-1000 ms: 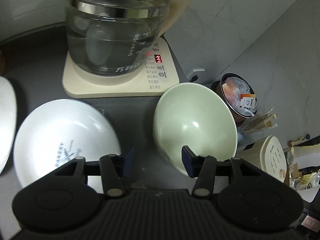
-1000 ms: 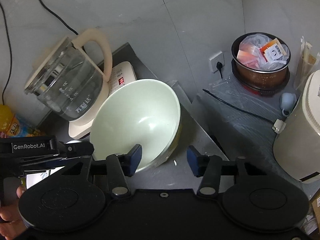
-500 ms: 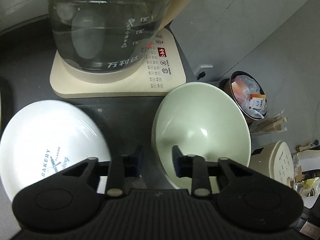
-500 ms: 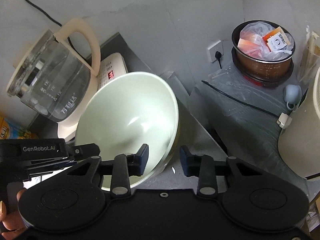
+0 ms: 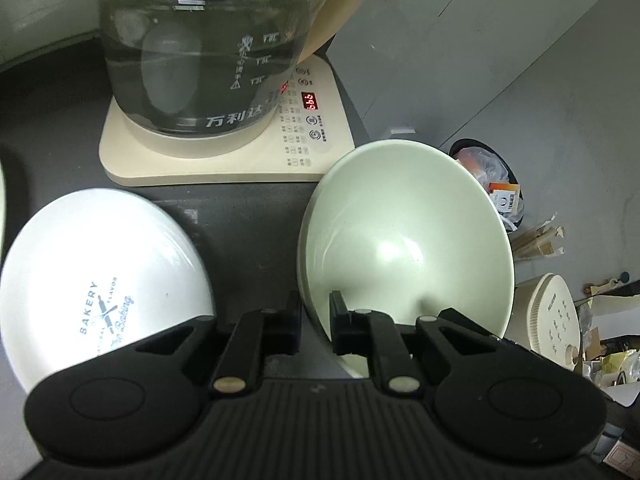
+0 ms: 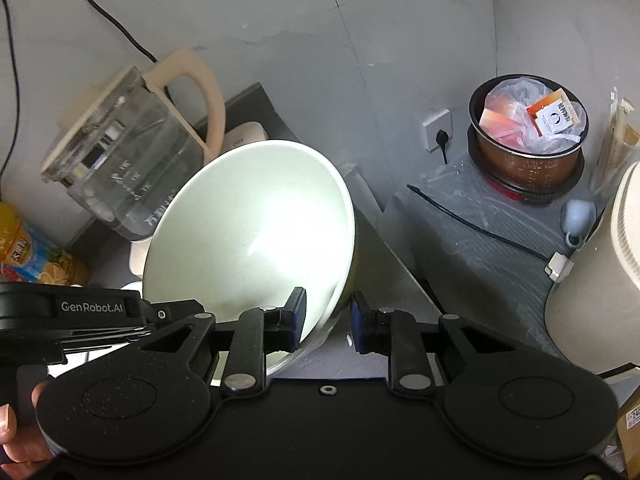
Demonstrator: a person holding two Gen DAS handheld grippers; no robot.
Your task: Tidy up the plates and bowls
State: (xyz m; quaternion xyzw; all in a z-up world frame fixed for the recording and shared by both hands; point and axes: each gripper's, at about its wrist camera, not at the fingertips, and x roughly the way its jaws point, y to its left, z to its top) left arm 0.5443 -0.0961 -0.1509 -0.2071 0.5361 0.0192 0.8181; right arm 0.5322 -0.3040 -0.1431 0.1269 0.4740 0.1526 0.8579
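- My left gripper point(image 5: 315, 326) has just been closing and now pinches the near-left rim of the green bowl point(image 5: 404, 236), one finger outside, one inside
- My right gripper point(image 6: 328, 318) has also just been closing on the bowl's near-right rim; the inner pad touches the wall, but I see a sliver of gap at the outer pad, so I can't tell if that pinch is firm
- The bowl sits on the dark counter point(image 5: 248, 216), tipped with its mouth toward me, just right of the kettle base point(image 5: 224, 156) and close to the counter's right edge
- A white plate point(image 5: 100, 280) lies to the left, apart from the bowl
- Risk, as I judge it: two thin rim pinches on glazed ceramic could slip if I lift unevenly, and the bowl would twist out
- If one hand leads, the rim may lever against the other pad and pop free
- Swinging far or left could knock the glass kettle point(image 5: 208, 48), which holds water
- A drop to the right would send it off the counter toward the pot point(image 6: 528, 136) below
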